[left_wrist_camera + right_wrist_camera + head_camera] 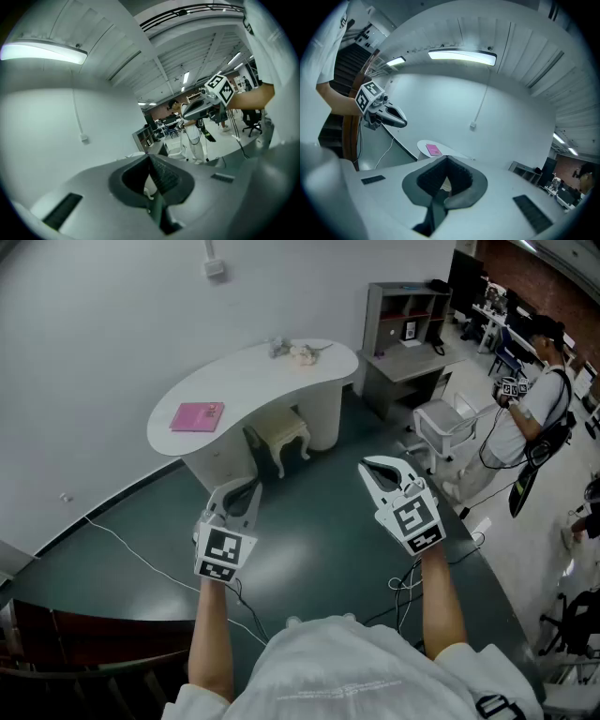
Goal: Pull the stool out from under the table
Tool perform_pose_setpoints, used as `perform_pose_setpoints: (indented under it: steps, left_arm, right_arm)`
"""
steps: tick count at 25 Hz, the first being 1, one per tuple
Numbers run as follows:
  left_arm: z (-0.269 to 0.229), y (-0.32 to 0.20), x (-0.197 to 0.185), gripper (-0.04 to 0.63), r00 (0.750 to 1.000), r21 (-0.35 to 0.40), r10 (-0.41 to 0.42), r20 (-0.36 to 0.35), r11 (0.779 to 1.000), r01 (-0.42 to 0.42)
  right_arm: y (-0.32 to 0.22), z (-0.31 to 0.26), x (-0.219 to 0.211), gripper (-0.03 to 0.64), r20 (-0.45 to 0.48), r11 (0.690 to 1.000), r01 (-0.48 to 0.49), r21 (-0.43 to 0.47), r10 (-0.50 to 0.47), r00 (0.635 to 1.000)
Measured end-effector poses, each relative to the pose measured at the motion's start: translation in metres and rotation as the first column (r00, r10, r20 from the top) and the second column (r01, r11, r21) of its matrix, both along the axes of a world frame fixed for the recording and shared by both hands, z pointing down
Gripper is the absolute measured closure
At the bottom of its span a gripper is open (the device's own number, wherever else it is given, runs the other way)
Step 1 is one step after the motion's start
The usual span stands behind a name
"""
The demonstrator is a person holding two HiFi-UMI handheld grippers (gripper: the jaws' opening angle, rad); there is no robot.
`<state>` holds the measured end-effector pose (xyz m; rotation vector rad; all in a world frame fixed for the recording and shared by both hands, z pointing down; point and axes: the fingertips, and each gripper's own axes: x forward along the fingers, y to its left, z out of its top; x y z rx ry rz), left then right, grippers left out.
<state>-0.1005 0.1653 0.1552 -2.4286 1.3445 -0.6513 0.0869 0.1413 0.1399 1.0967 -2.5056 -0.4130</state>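
Observation:
A cream stool (281, 433) with carved legs stands tucked under the front edge of the white curved table (246, 377). My left gripper (243, 491) is held in the air on the near side of the stool, well short of it, with its jaws shut on nothing. My right gripper (377, 468) hovers to the right of the stool, also shut and empty. In the left gripper view the shut jaws of the left gripper (151, 158) point toward the wall, and the right gripper (200, 106) shows beyond them. The right gripper view has the right gripper (446, 160) facing the table (423, 144).
A pink book (196, 416) and a small bunch of flowers (301, 352) lie on the table. A grey shelf desk (405, 322) and a white cart (448, 427) stand at the right, with a person (527, 414) beyond. A white cable (141, 559) trails over the dark floor.

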Motion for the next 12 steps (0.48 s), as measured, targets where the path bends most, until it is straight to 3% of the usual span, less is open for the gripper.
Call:
perform_pose_setpoints:
  steps: [5, 9, 12]
  left_arm:
    - [0.012, 0.002, 0.021, 0.577, 1.000, -0.015, -0.017, 0.007, 1.000, 0.017]
    - [0.026, 0.002, 0.033, 0.577, 0.999, -0.038, -0.042, 0.024, 0.998, 0.043]
    - [0.039, -0.001, 0.036, 0.577, 0.997, -0.057, -0.067, 0.031, 0.996, 0.068]
  right_arm:
    - [-0.001, 0.005, 0.024, 0.604, 0.037, 1.000, 0.000, 0.006, 0.000, 0.999]
    - [-0.004, 0.016, 0.049, 0.604, 0.118, 0.999, -0.008, -0.052, 0.014, 0.993]
    - [-0.013, 0.031, 0.063, 0.604, 0.107, 0.996, -0.005, -0.085, 0.014, 0.994]
